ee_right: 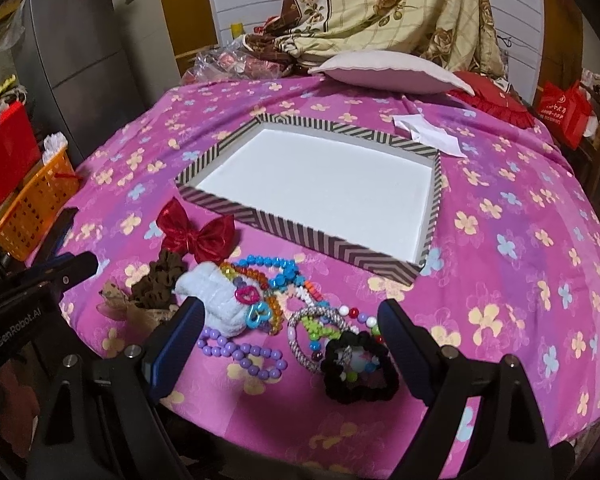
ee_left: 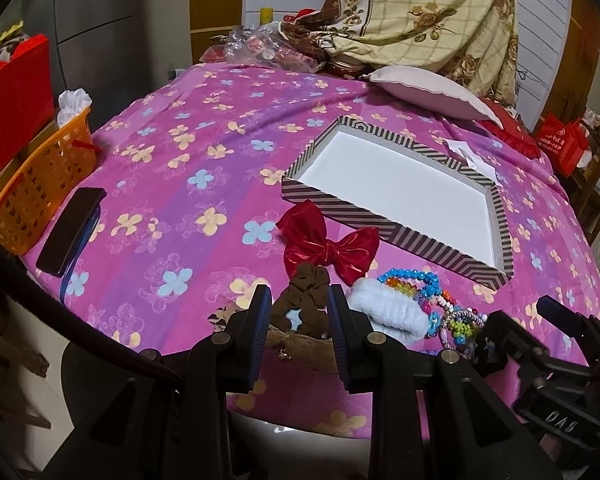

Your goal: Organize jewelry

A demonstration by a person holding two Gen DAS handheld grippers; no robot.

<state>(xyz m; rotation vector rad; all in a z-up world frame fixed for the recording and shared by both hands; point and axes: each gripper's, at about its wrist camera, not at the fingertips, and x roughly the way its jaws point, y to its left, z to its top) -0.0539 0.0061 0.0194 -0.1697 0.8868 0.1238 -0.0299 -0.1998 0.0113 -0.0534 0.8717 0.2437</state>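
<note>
One striped tray (ee_right: 300, 236) sits empty beside one red bow (ee_right: 196, 232) and three scrunchies: brown (ee_right: 156, 284), white (ee_right: 216, 292), black (ee_right: 358, 368). Left tongs (ee_left: 298, 312) straddle the brown one, half-spread; right tongs (ee_right: 290, 336) gape wide over the beads (ee_right: 260, 272).

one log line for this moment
stage: start | box: empty | left tool: open, around brown scrunchie | right tool: open, over bracelets

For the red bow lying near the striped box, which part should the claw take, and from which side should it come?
Take the red bow at its narrow center knot, coming straight down from above. It lies flat on the cloth, and its two wide loops are soft and would fold. The knot is the thinnest, firmest part. The left claw is nearer; the brown scrunchie lies just in front of it.
</note>
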